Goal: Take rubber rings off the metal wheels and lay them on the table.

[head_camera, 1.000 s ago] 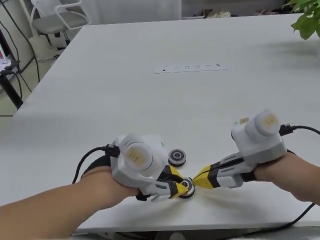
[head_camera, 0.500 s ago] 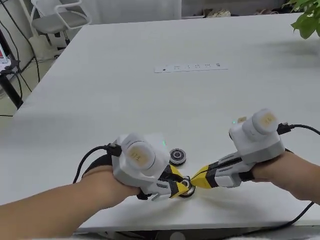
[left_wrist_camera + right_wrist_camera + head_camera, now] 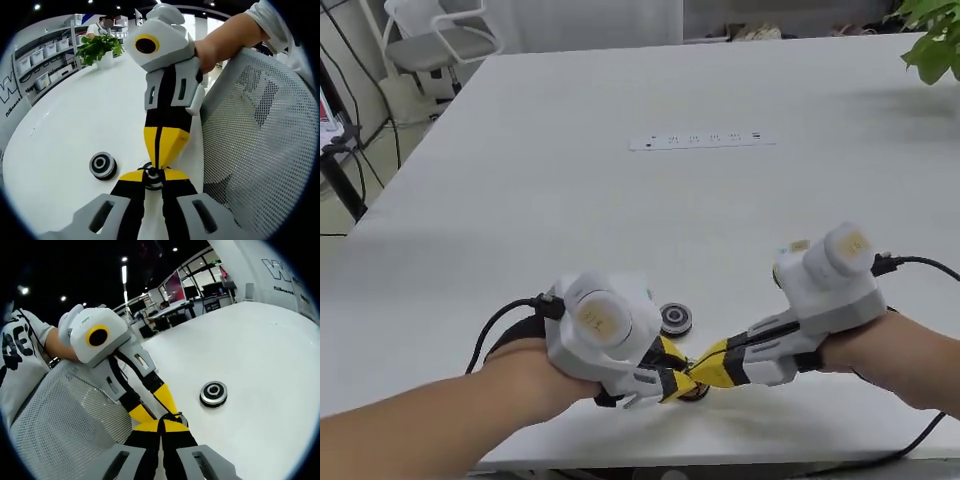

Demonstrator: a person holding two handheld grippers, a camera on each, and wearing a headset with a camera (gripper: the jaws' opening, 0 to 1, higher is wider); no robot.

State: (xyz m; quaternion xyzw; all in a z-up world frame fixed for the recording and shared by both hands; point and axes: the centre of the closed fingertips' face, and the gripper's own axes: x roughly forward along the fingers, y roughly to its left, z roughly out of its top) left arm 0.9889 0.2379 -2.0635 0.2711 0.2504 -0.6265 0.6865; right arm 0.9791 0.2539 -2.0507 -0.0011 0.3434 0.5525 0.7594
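Note:
A small metal wheel with a black rubber ring sits at the white table's near edge. My left gripper is shut on it from the left; in the left gripper view its yellow tips clamp the wheel. My right gripper meets it from the right with jaws shut at the wheel's rim, seemingly pinching the ring; the right gripper view shows the shut tips against the wheel. A second ringed wheel lies free just behind, also in the gripper views.
A white power strip lies mid-table. A chair stands at the far left and a plant at the far right corner. A mesh chair back is close behind the near table edge. Cables trail from both grippers.
My right gripper has slid a little left and down, closing in on the held wheel. The left gripper has barely shifted and the free wheel has not moved.

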